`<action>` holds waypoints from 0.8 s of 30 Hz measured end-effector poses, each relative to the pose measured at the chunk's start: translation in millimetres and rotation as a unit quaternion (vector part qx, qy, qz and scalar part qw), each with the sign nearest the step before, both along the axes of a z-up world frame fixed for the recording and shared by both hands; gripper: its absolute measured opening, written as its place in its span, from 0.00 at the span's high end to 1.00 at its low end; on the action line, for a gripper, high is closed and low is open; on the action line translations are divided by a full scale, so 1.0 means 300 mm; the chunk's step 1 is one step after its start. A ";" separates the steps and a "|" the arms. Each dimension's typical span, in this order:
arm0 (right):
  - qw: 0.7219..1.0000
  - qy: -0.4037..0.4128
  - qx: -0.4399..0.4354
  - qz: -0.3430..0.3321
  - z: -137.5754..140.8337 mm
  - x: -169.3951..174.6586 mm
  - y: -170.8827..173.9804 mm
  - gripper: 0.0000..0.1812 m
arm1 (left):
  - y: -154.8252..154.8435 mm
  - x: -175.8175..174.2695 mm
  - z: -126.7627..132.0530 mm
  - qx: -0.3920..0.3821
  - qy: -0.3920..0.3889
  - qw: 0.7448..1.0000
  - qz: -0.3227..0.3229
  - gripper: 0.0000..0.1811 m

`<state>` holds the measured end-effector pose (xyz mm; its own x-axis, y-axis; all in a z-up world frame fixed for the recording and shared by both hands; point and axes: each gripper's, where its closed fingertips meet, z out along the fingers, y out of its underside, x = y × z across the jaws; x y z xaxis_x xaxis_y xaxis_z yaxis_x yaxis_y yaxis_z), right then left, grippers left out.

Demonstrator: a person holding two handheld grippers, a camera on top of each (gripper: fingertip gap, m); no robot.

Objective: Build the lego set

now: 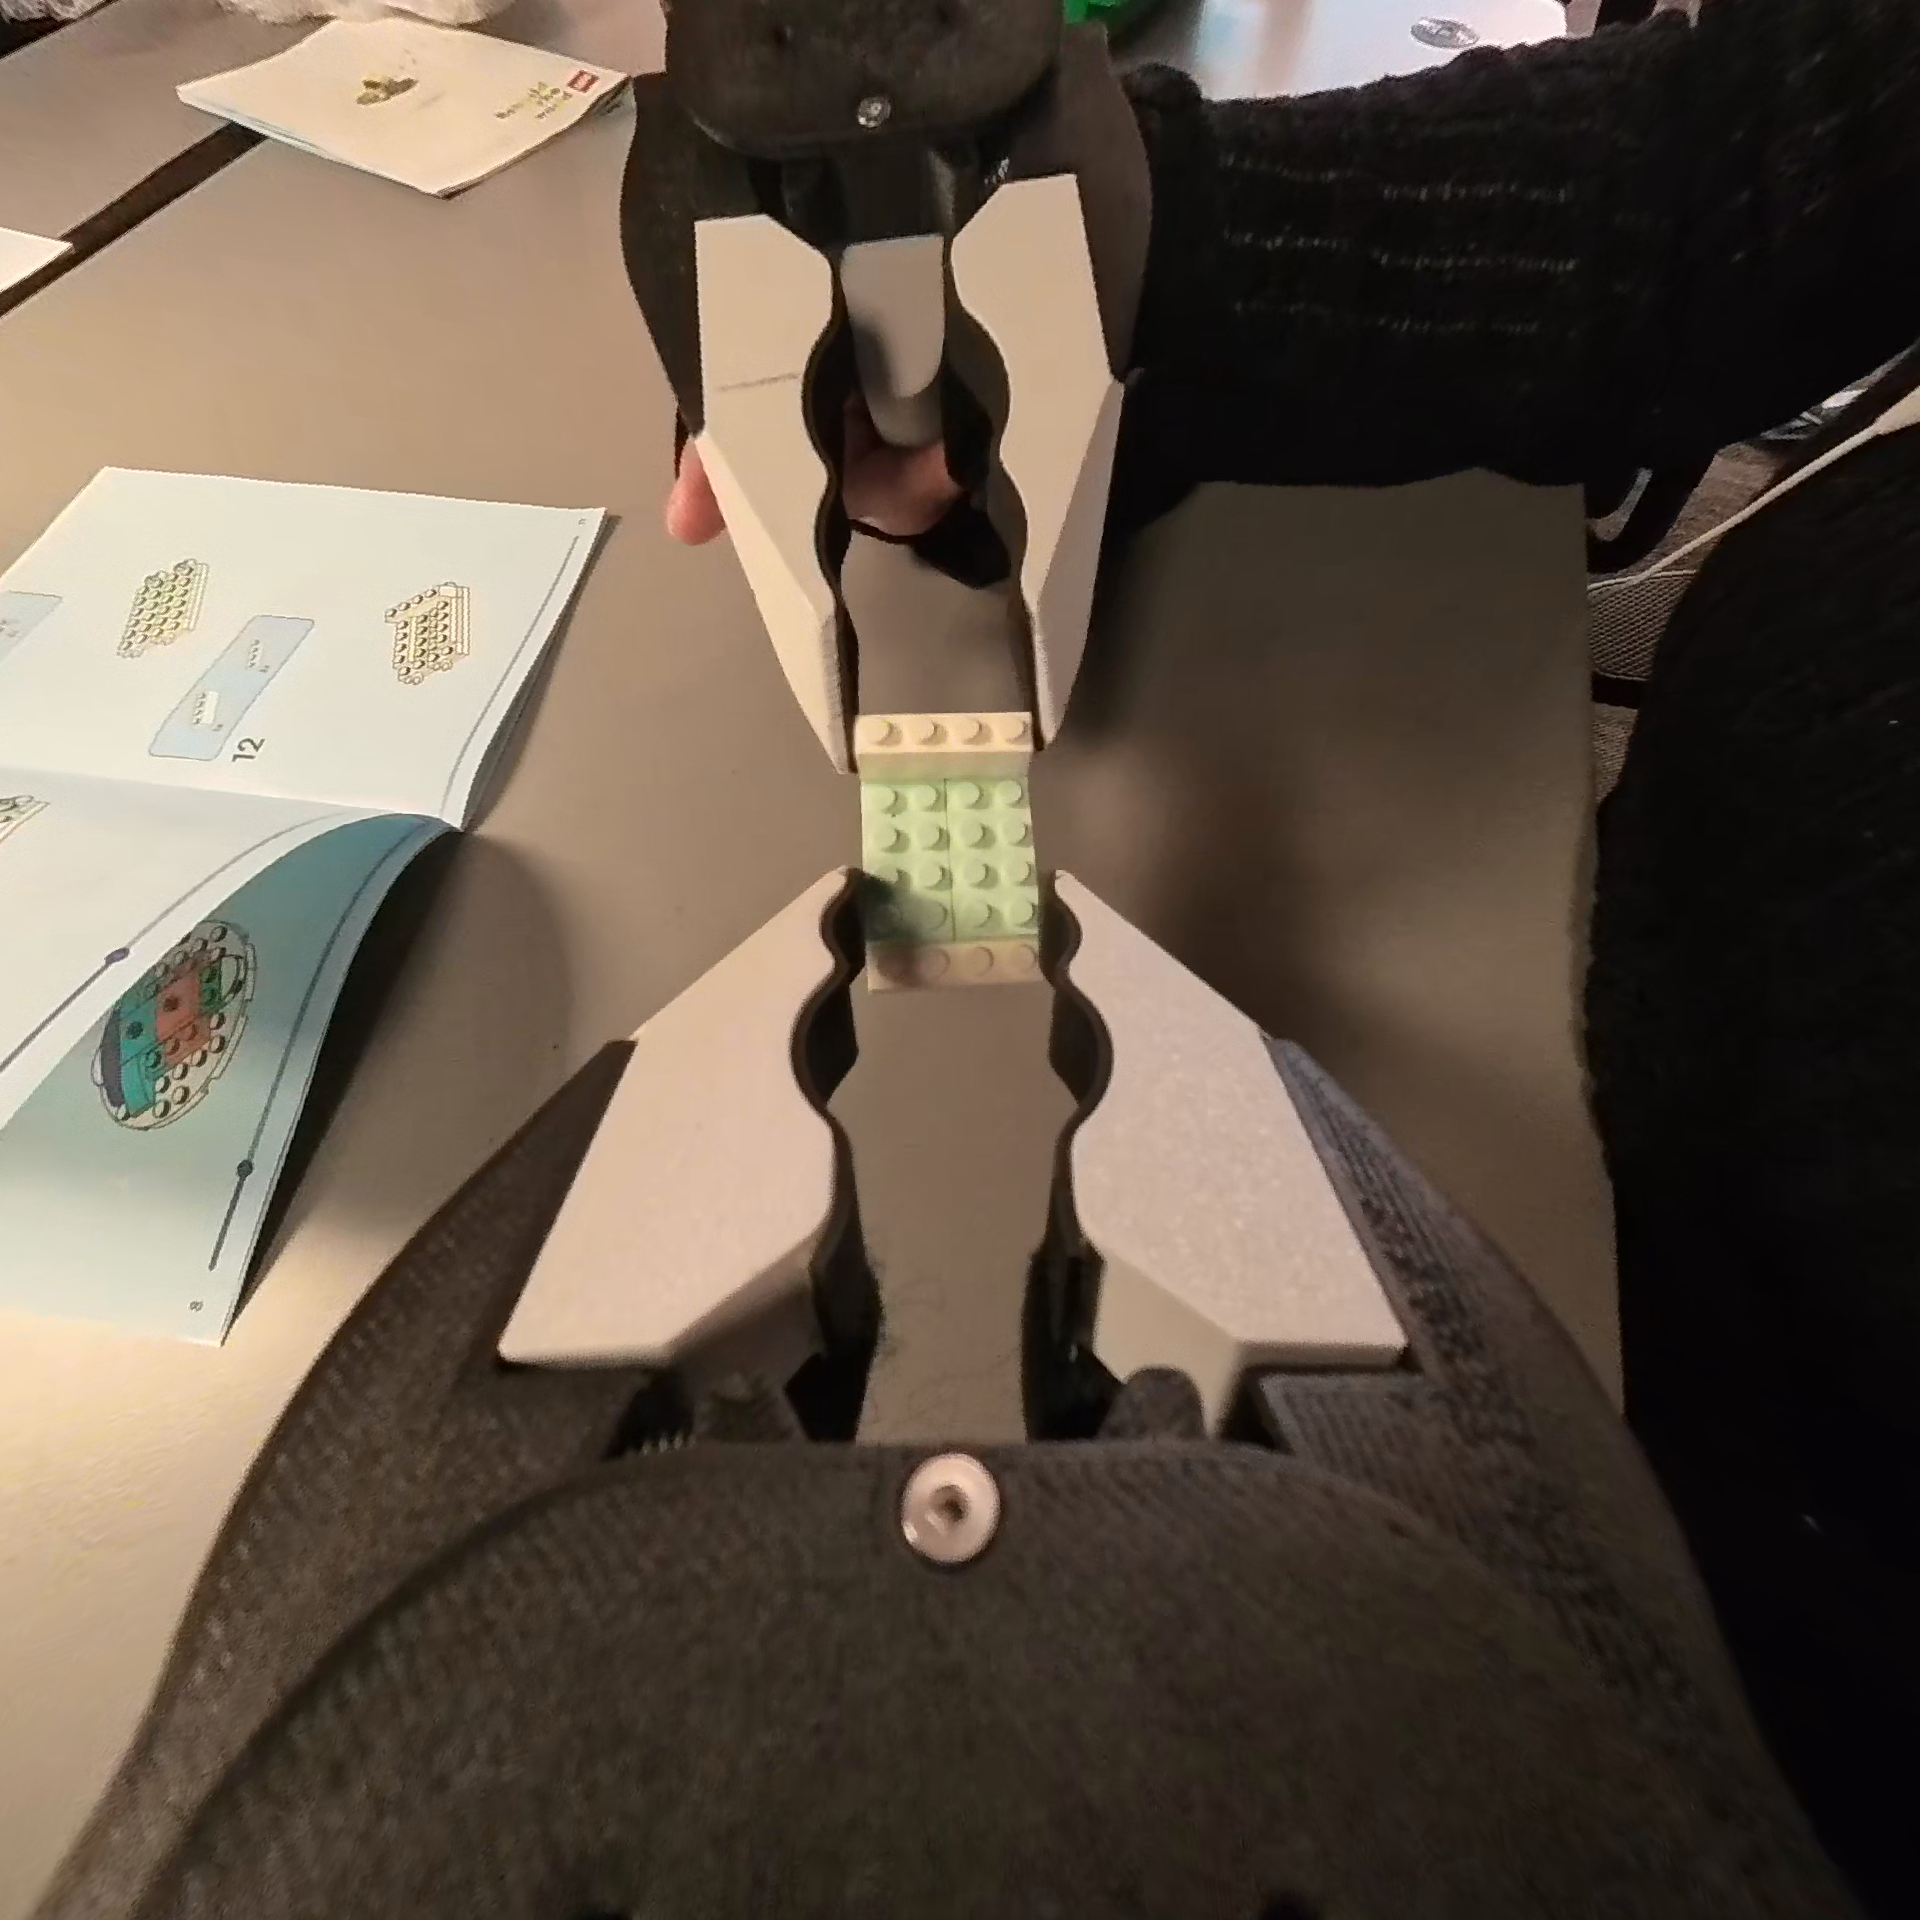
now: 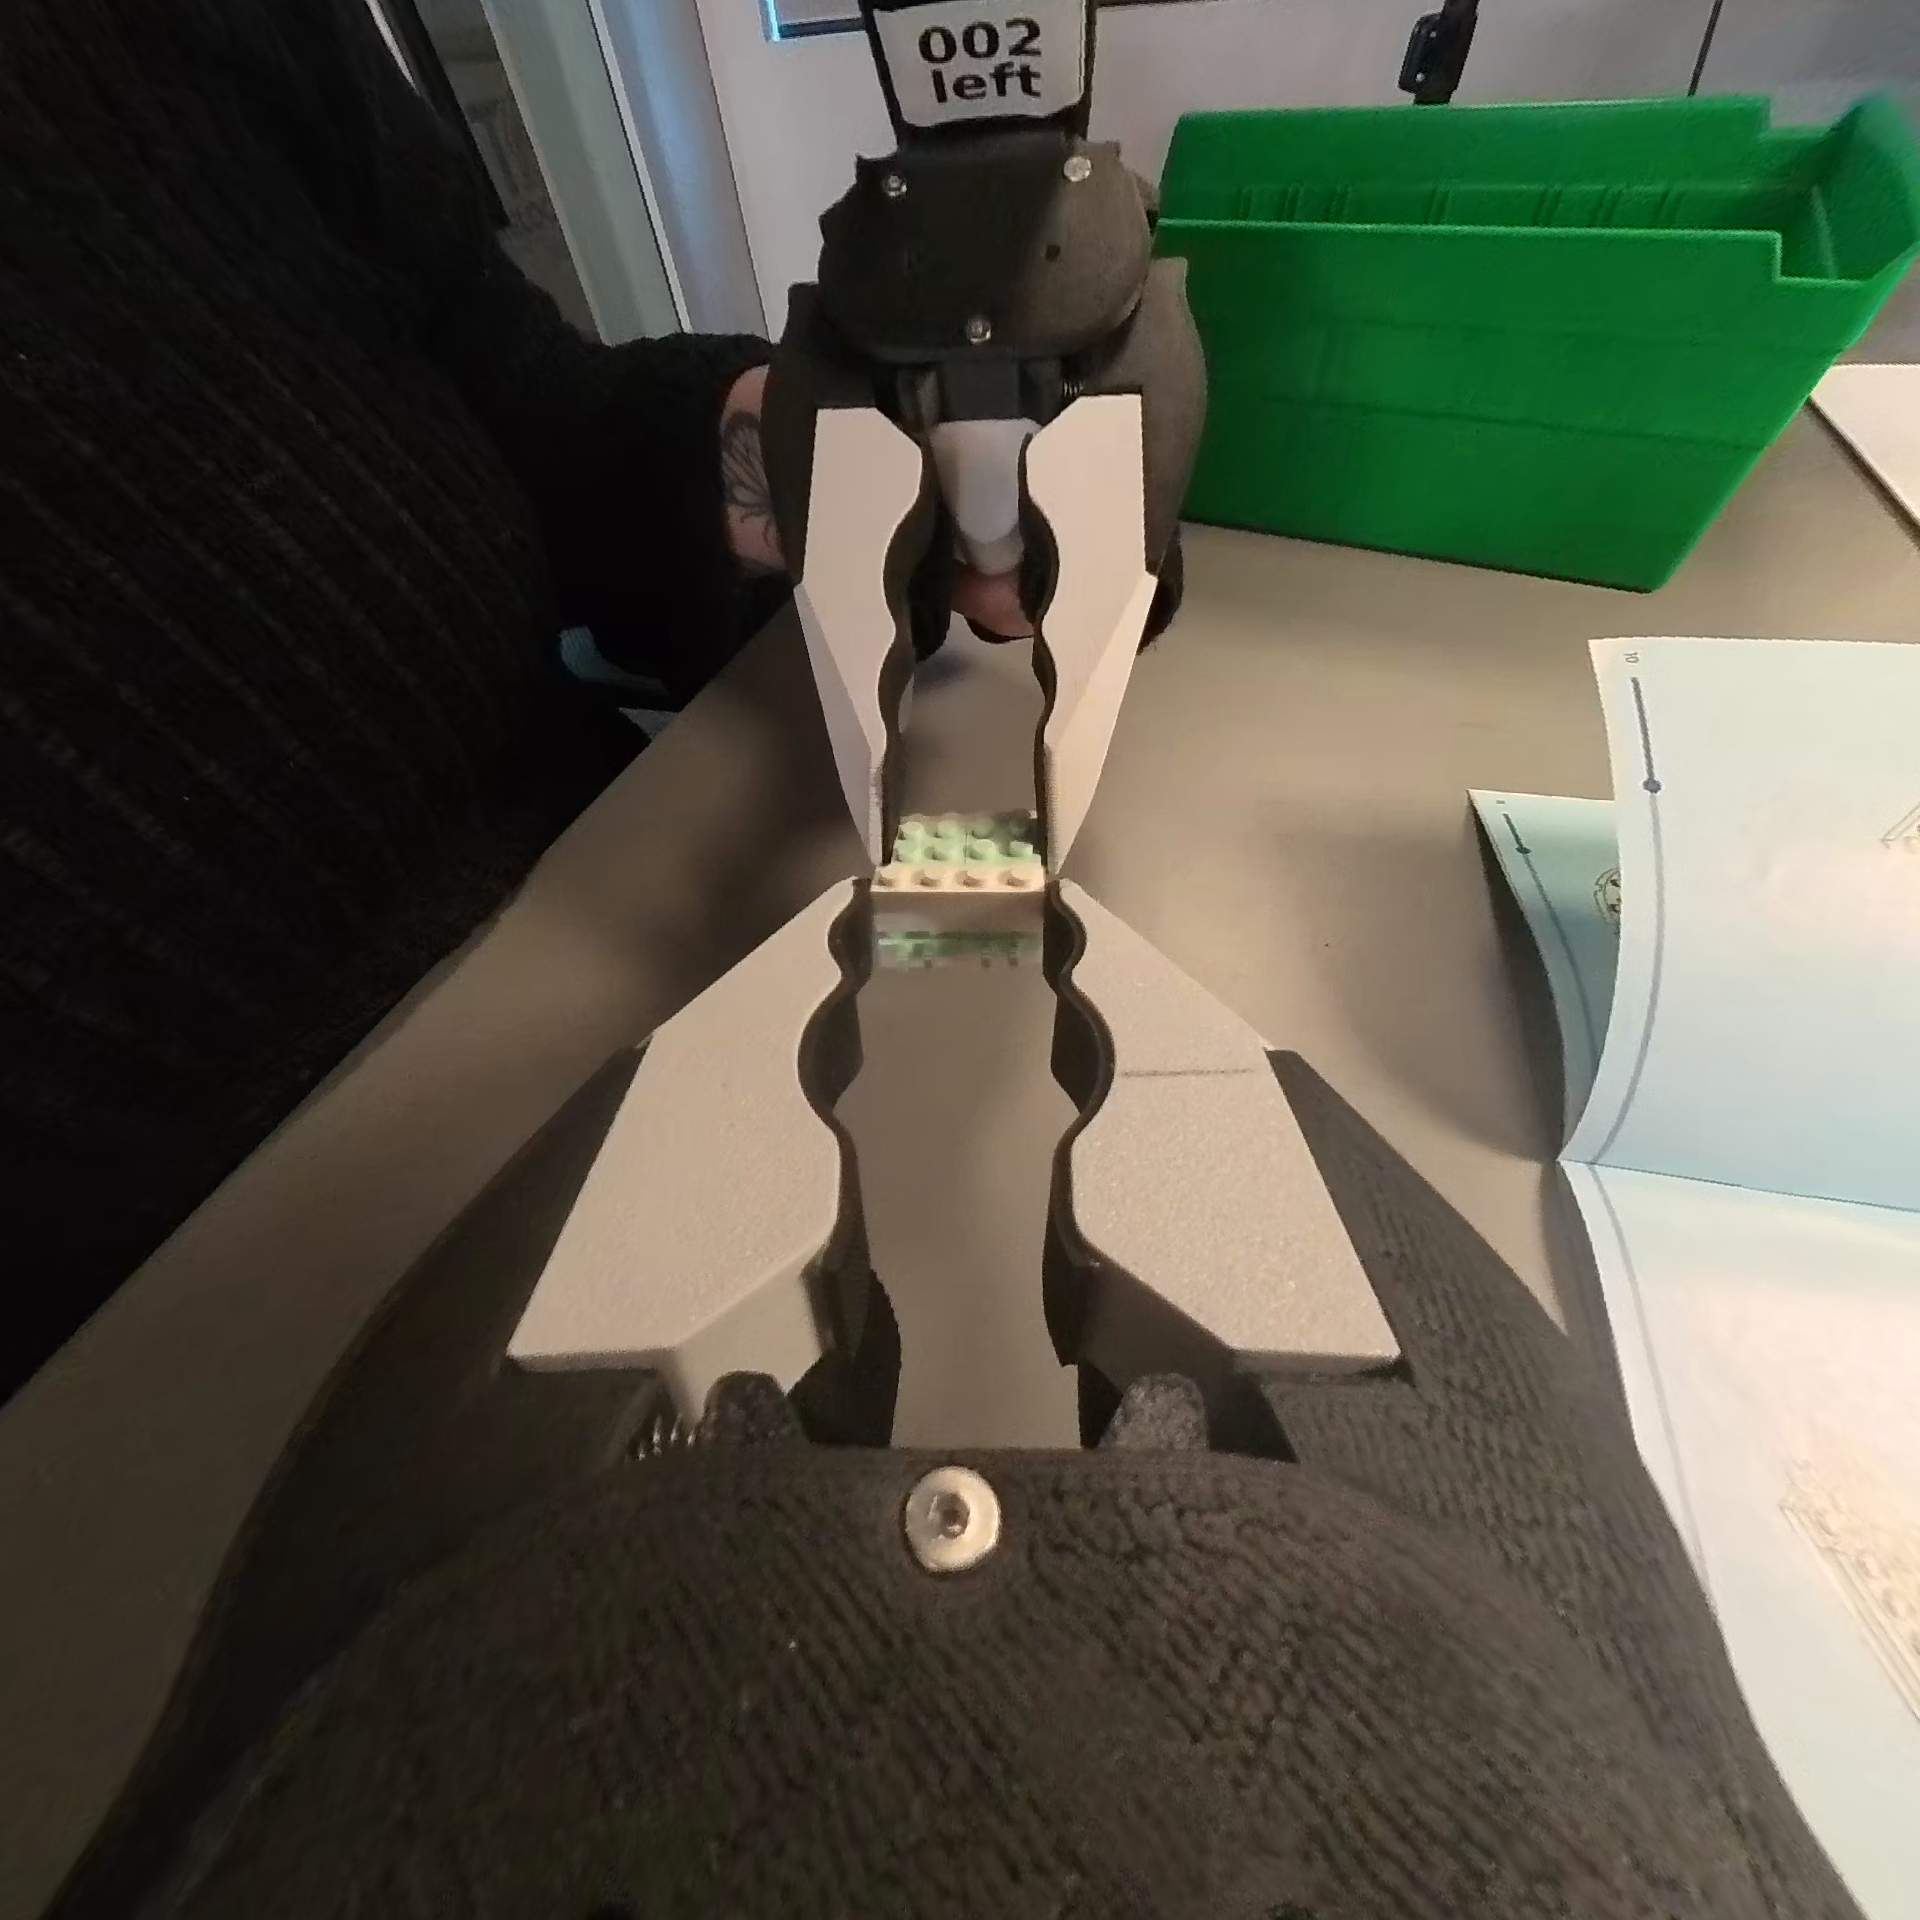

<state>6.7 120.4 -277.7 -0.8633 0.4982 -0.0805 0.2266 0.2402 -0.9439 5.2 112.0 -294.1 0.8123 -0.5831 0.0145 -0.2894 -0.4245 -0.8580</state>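
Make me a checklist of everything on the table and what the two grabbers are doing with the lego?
Surface: grey table, glossy enough to mirror the bricks.
Job's things: lego assembly, pale green plates with a white row at each end.
Clutter: open instruction booklet; second booklet; green bin.
Grippers: left tool and right tool each shut on one end of the assembly, facing each other.
Cables: nothing seen.
Surroundings: person's dark sleeve; pale wall behind the bin.
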 end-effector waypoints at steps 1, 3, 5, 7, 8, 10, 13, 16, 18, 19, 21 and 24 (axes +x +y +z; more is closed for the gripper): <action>1.000 -0.001 0.000 0.001 0.000 0.001 0.000 0.82 | 0.000 0.001 0.000 0.000 0.001 1.000 -0.001 0.82; 1.000 -0.002 -0.001 0.003 0.000 0.003 0.000 0.82 | 0.000 0.003 0.000 0.001 0.001 1.000 -0.002 0.82; 1.000 -0.002 -0.001 0.004 0.000 0.005 0.000 0.82 | 0.000 0.003 0.000 0.001 0.001 1.000 -0.003 0.82; 1.000 -0.001 -0.001 0.004 0.001 0.005 -0.001 0.82 | -0.001 0.004 0.001 0.001 0.001 1.000 -0.003 0.82; 1.000 -0.001 -0.002 0.005 0.002 0.006 -0.001 0.82 | -0.001 0.005 0.002 0.002 0.000 1.000 -0.003 0.82; 1.000 -0.001 -0.002 0.006 0.001 0.007 -0.002 0.82 | -0.001 0.006 0.004 0.003 -0.001 1.000 -0.003 0.82; 1.000 -0.001 0.000 0.006 -0.002 0.008 -0.004 0.82 | 0.000 0.005 0.005 0.003 0.000 1.000 -0.003 0.82; 1.000 -0.002 -0.001 0.006 -0.003 0.008 -0.004 0.82 | 0.000 0.005 0.005 0.003 0.001 1.000 -0.003 0.82; 1.000 -0.003 -0.001 0.006 -0.003 0.007 -0.003 0.82 | 0.000 0.005 0.004 0.002 0.000 1.000 -0.003 0.82; 1.000 -0.002 -0.001 0.005 -0.002 0.007 -0.003 0.82 | 0.000 0.003 0.003 0.001 0.001 1.000 -0.001 0.82; 1.000 0.002 -0.002 -0.001 0.001 0.002 0.002 0.81 | 0.003 -0.005 -0.005 -0.004 0.006 1.000 0.007 0.82; 1.000 0.013 -0.005 -0.025 0.009 -0.017 0.021 0.79 | 0.010 -0.039 -0.047 -0.028 0.035 0.998 0.034 0.82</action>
